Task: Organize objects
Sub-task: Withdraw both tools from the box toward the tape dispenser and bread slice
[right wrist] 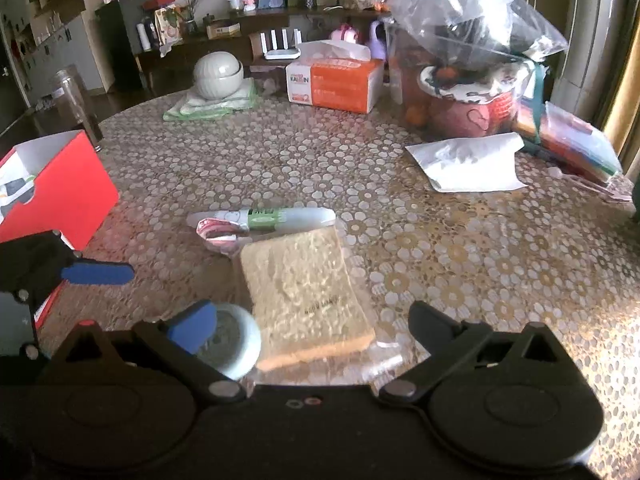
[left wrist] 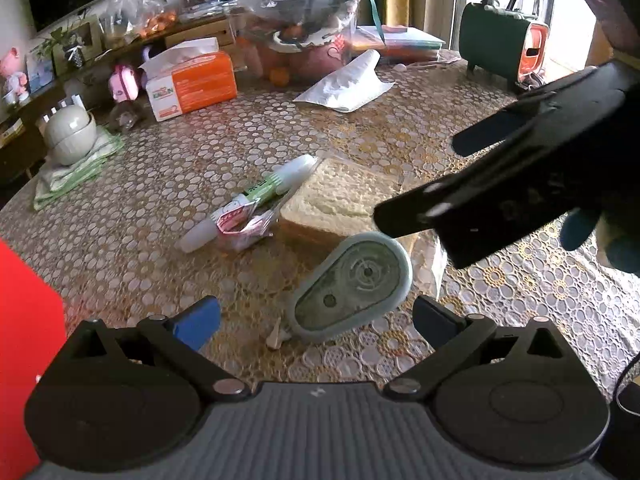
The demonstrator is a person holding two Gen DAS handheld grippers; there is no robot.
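Both tongs hang spread wide, holding nothing. The left tongs [left wrist: 316, 316] frame the pale-green teardrop-shaped plastic tape dispenser [left wrist: 352, 286] lying flat on the lace-patterned tabletop [left wrist: 160, 184], against the clear-bagged slice of bread [right wrist: 304, 300]. It looks light, rigid and smooth; pinch across its flat sides.

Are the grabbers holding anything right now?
No, nothing is held. The left gripper has its jaws open around the tape dispenser, not touching it. The right gripper is open above the wrapped sandwich.
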